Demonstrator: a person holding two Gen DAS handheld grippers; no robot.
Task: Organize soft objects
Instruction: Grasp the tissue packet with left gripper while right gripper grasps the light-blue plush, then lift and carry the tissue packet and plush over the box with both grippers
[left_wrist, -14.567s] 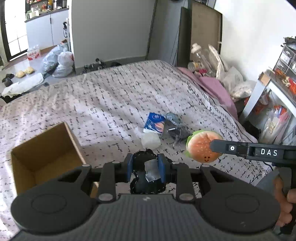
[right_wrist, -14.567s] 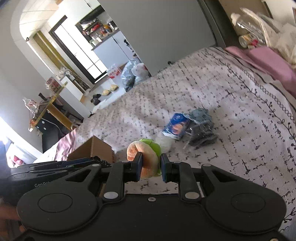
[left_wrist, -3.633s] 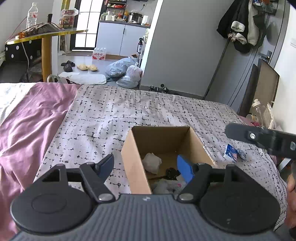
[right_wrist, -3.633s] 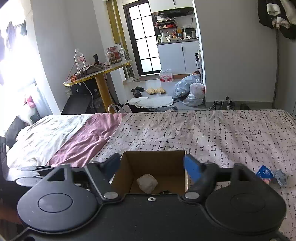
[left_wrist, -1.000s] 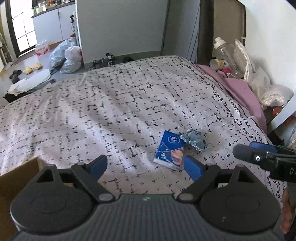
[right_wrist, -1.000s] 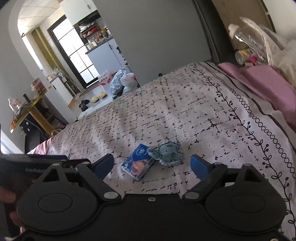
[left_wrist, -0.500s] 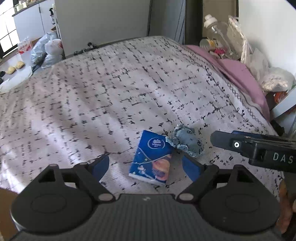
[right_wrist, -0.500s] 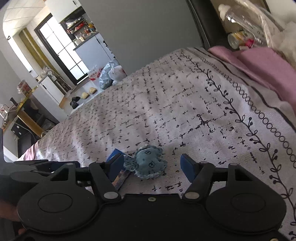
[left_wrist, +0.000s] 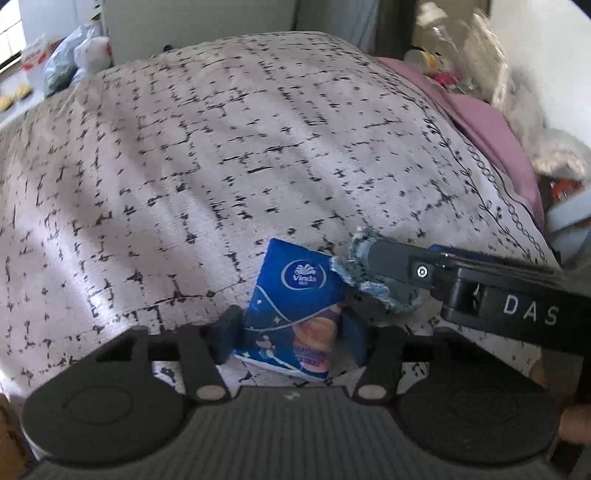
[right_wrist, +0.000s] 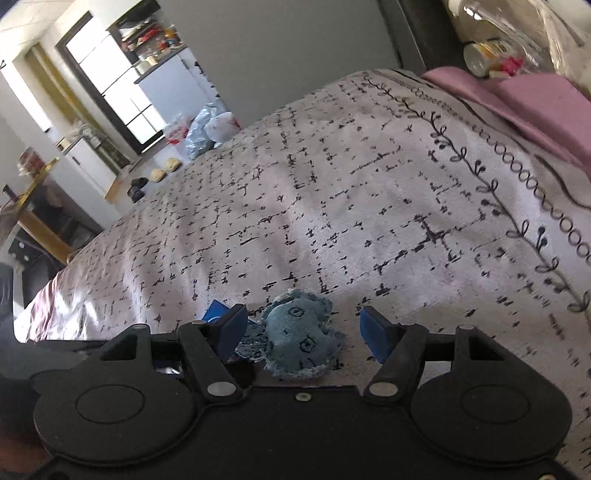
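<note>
Tissue pack (left_wrist: 295, 310), blue, lies flat on the bedspread (left_wrist: 207, 155) between the fingers of the left gripper (left_wrist: 293, 334), nearest the left wrist camera. The jaws have just been closing; both blue pads now sit against the pack's long sides, grasping it. Its near end carries a picture and fine print too small to read; its far end bears a white oval logo reading "Vinda". The long axis runs away from the camera, the logo end tipped slightly to the right.

Just beside the pack's far right corner, touching it, lies a denim plush toy (left_wrist: 384, 291), pale blue with frayed edges. The right gripper (right_wrist: 301, 330) straddles it: in the right wrist view the toy (right_wrist: 299, 339) lies between two blue pads that stand clear of it on both sides, the jaws partly open and gripping nothing. Two stitched marks show on the toy's upper face, which lies flat on the cloth; the long axis runs away from the camera, leaning a little to the right. In the left wrist view the right gripper's arm crosses from the right, lettered "DAS" in white.

Farther off, the bedspread, white with black dashes and a vine border, reaches a pink sheet (right_wrist: 535, 99) at the right edge. Beyond the bed stand filled plastic bags (right_wrist: 210, 125) on the floor.
</note>
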